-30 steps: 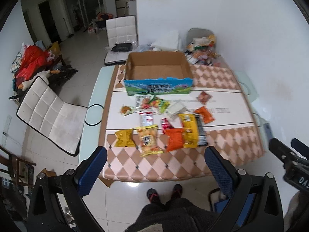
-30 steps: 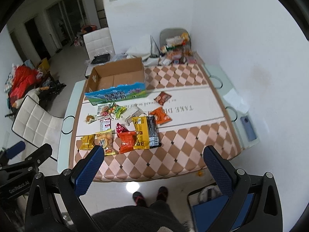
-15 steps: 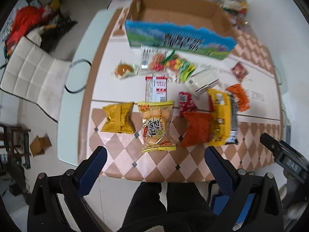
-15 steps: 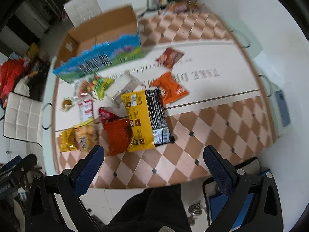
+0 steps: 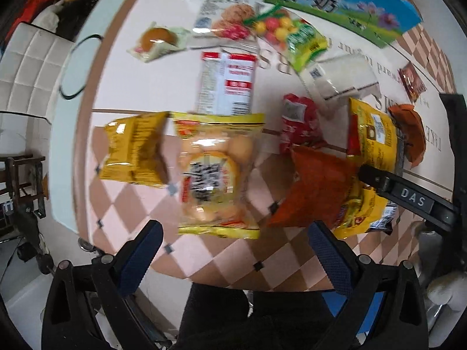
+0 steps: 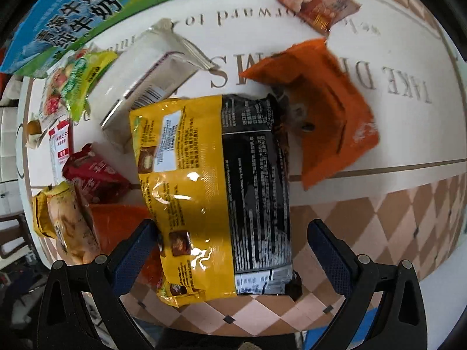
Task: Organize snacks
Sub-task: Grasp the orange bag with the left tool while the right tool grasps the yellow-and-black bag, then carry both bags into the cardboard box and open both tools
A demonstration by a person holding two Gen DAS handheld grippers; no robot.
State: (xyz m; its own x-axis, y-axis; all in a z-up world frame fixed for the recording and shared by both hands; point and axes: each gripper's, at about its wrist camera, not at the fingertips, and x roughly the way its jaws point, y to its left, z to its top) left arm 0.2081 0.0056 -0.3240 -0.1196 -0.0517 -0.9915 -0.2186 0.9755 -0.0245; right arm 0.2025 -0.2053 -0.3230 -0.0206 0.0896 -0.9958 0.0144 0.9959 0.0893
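Both tongs gape wide, left [image 5: 233, 250] and right [image 6: 230, 250], gripping nothing.

From the left wrist view we look steeply down along the fingers at the table's [image 5: 122, 204] near edge, close above the clear yellow bun bag [image 5: 214, 172]. From the right wrist view we look down likewise, closer, over the yellow-and-black bag [image 6: 216, 192]. Both views share that bag, the orange packet [image 6: 318, 110], the white pack [image 5: 338, 78] and the carton's printed wall [image 6: 73, 17].
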